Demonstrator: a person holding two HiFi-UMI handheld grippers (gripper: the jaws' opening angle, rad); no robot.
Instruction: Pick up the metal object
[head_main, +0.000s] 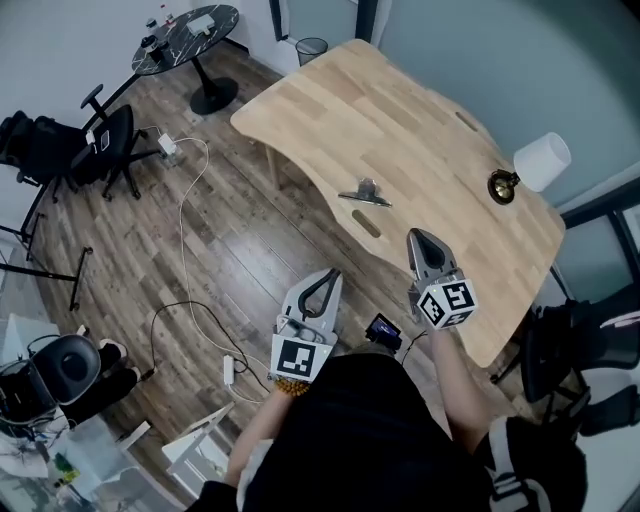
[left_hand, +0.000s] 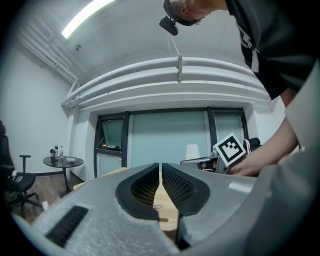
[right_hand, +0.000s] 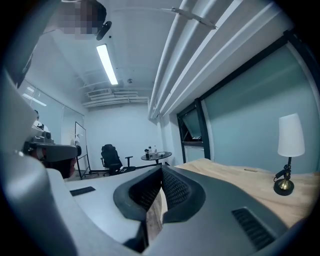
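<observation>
The metal object, a small grey piece with a flat base, lies near the front edge of the light wooden table. My right gripper is over the table's front edge, to the right of the object and nearer me, jaws shut and empty. My left gripper hangs over the floor just short of the table, also shut with nothing in it. In the left gripper view the closed jaws point level at the table, and a small metal piece shows below them. The right gripper view shows closed jaws above the tabletop.
A white-shaded lamp with a brass base stands at the table's right end. A round black side table, a waste bin and an office chair are beyond. Cables cross the wood floor. A dark chair is at right.
</observation>
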